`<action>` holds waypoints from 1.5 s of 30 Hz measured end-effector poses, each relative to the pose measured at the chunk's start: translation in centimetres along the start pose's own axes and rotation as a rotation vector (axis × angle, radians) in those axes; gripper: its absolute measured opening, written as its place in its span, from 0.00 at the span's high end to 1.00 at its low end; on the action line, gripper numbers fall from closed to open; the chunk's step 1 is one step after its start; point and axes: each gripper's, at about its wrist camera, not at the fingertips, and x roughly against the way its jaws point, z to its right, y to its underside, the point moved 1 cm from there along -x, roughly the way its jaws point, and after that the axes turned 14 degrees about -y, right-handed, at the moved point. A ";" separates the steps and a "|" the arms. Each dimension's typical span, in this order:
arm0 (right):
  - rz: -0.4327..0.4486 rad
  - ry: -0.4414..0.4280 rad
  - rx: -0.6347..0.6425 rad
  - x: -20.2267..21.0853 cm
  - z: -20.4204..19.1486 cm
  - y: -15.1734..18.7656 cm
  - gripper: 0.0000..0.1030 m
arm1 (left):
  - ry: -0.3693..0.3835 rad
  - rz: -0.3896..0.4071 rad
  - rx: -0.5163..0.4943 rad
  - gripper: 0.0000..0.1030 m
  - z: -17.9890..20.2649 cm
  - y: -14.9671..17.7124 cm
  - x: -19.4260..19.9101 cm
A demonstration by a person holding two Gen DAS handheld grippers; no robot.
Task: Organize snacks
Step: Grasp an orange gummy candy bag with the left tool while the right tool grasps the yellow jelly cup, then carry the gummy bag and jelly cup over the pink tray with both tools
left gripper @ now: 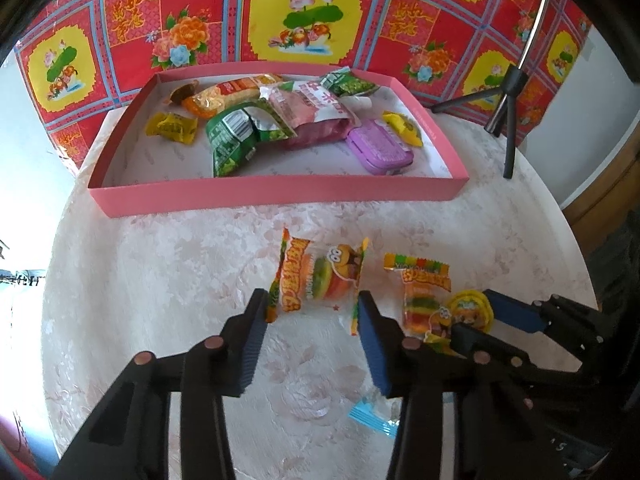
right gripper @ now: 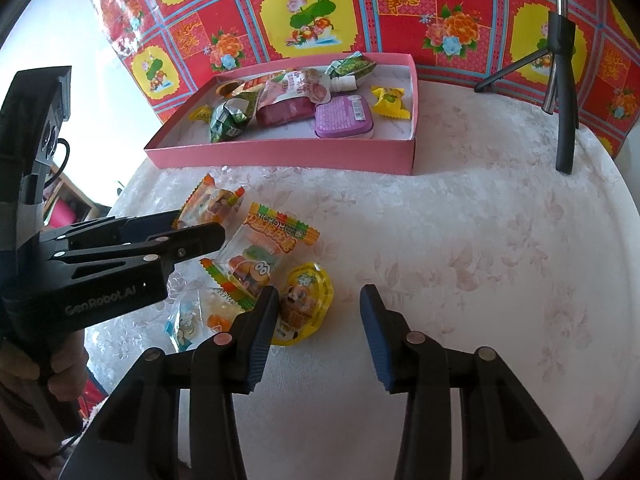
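Observation:
A burger gummy packet [left gripper: 320, 276] lies crosswise between the fingertips of my left gripper [left gripper: 312, 297], and both crimped ends touch the blue pads. The right wrist view shows the same left gripper [right gripper: 200, 224] side on, shut on that packet [right gripper: 208, 202]. My right gripper [right gripper: 320, 292] stands over a yellow jelly cup [right gripper: 310, 300]. The cup rests against its left finger, and a strip of cloth shows between the cup and the right finger. A second gummy packet [right gripper: 266, 246] lies between the two grippers.
The pink tray [left gripper: 276, 196] behind holds several snacks, among them a purple tin [left gripper: 378, 152] and a green bag [left gripper: 232, 140]. A clear packet with blue print [right gripper: 196, 318] lies near me. Black tripod legs [left gripper: 508, 120] stand at the back right. The round table's edge curves close on both sides.

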 end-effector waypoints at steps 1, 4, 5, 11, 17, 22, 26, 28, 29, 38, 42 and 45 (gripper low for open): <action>0.001 -0.001 -0.001 0.0 0.0 0.0 0.58 | 0.006 0.001 0.003 0.59 0.0 0.0 0.0; 0.002 -0.002 -0.002 0.0 0.0 0.0 0.58 | 0.008 0.004 0.009 0.61 -0.1 0.1 0.1; 0.004 -0.002 -0.003 0.0 0.0 0.0 0.58 | 0.007 0.005 0.010 0.62 -0.1 0.2 0.1; 0.008 -0.002 0.002 0.0 0.0 0.0 0.58 | 0.004 0.009 0.029 0.62 -0.6 0.3 0.1; 0.015 -0.007 -0.003 0.2 0.1 0.1 0.58 | -0.001 0.009 0.038 0.62 -0.8 0.4 0.1; 0.017 -0.004 0.009 0.2 -0.1 0.3 0.58 | -0.002 0.011 0.035 0.62 -0.8 0.5 0.1; 0.018 0.024 0.031 0.1 -0.3 0.5 0.65 | -0.002 0.018 0.028 0.62 -0.7 0.5 0.1; 0.012 0.044 0.034 0.1 -0.2 0.4 0.72 | -0.002 0.018 0.028 0.62 -0.6 0.5 0.0; 0.012 0.049 0.033 0.1 -0.1 0.3 0.75 | 0.000 0.019 0.027 0.62 -0.6 0.5 0.0; 0.028 0.034 0.007 0.3 0.3 0.4 0.77 | 0.004 0.020 0.026 0.63 -0.6 0.5 0.0; 0.030 0.028 -0.005 0.3 0.3 0.4 0.77 | 0.011 0.022 0.018 0.63 -0.4 0.5 0.2; 0.034 0.026 -0.009 0.5 0.4 0.3 0.77 | 0.015 0.030 0.011 0.63 -0.3 0.4 0.5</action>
